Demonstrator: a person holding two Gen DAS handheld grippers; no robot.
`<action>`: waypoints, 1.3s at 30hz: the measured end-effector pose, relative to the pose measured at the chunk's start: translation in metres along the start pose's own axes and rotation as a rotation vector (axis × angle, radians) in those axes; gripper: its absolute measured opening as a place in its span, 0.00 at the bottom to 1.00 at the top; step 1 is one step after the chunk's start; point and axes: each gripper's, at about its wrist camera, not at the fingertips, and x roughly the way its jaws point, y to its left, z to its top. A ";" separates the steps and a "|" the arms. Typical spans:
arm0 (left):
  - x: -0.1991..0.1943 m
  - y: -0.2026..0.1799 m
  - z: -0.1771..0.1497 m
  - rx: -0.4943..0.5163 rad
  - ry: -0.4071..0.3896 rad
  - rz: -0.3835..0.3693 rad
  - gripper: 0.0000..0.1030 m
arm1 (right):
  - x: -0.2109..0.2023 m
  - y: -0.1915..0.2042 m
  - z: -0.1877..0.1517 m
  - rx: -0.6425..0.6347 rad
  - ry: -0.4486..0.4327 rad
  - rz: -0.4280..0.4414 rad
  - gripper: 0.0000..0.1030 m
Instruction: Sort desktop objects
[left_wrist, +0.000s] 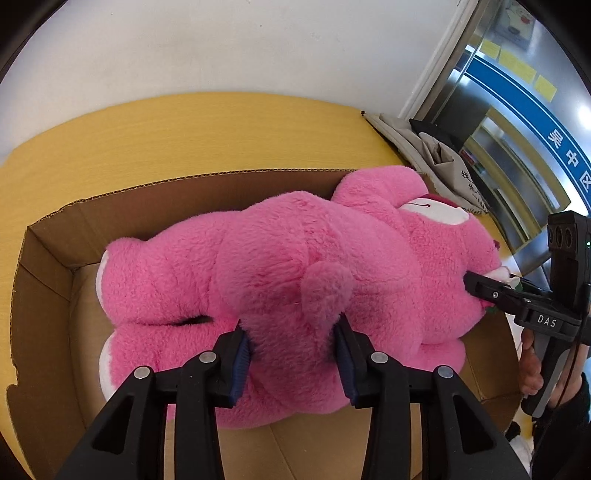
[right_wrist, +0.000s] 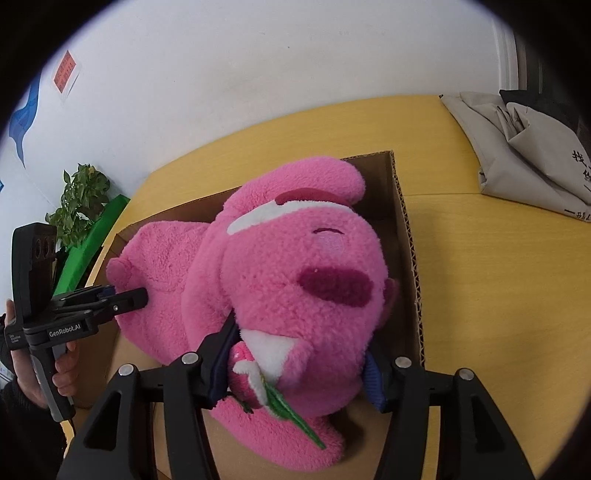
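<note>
Clamping pink plush bear (left_wrist: 295, 266) w/ both grippers' jaws; it hides most of box (left_wrist: 48, 258) floor.

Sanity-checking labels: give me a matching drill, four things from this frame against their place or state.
Things:
1. pink plush bear
2. brown cardboard box
3. grey folded cloth bag
4. green potted plant

Places:
A. on the yellow table, right of the box
B. gripped at both ends
C. by the wall, past the table's left edge
D. on the table, holding the bear

Pairs: 1-B, 2-D, 3-A, 4-C

plush bear (left_wrist: 295, 266): fuzzy pink cloth | box (left_wrist: 48, 280): matt corrugated cardboard | table (left_wrist: 184, 133): smooth wood-grain
</note>
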 end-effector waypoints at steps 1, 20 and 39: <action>0.000 0.002 0.000 -0.016 -0.003 0.006 0.59 | 0.000 -0.002 0.003 0.006 -0.003 0.000 0.61; -0.118 0.030 -0.154 -0.008 0.055 0.268 0.97 | -0.061 0.052 -0.113 -0.228 0.211 -0.083 0.80; -0.238 -0.030 -0.214 0.020 -0.273 0.328 1.00 | -0.190 0.139 -0.151 -0.276 -0.295 -0.336 1.00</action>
